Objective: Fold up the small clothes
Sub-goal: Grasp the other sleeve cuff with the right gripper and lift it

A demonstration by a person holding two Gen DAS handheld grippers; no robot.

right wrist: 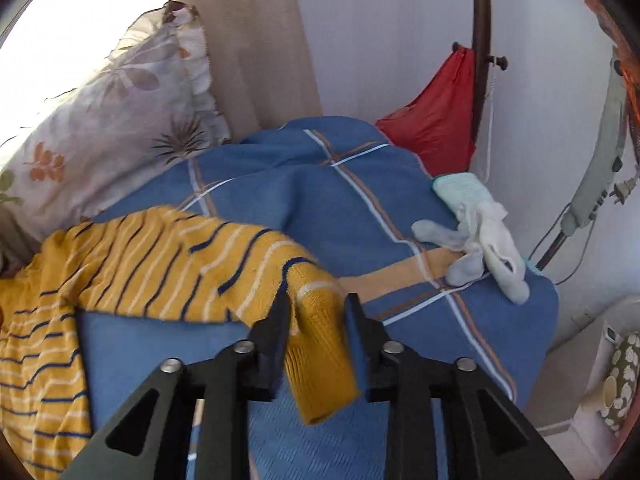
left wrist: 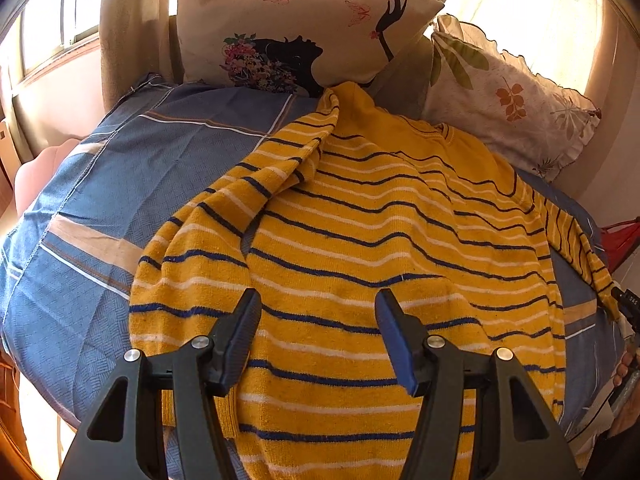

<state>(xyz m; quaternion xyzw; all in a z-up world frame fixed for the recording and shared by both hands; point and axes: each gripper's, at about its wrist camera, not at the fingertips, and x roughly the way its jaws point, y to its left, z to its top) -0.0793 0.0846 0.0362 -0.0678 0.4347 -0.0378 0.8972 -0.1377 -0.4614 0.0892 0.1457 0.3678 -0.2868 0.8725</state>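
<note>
A yellow sweater (left wrist: pixel 380 240) with navy and white stripes lies spread on the blue plaid bedspread (left wrist: pixel 132 168). Its left sleeve (left wrist: pixel 256 184) is folded across the body. My left gripper (left wrist: pixel 318 304) is open and empty, just above the sweater's lower body. My right gripper (right wrist: pixel 316 308) is shut on the cuff of the right sleeve (right wrist: pixel 320 344) and holds it lifted off the bed; the sleeve (right wrist: pixel 180 256) runs left to the sweater's body. The right gripper also shows at the right edge of the left wrist view (left wrist: pixel 622 298).
A cushion with a black silhouette print (left wrist: pixel 296 28) and a leaf-print pillow (left wrist: pixel 508 100) stand at the head of the bed. Pale socks and a mint cloth (right wrist: pixel 480 224) lie near the bed's right edge. A red cloth (right wrist: pixel 436 120) hangs on a dark post by the wall.
</note>
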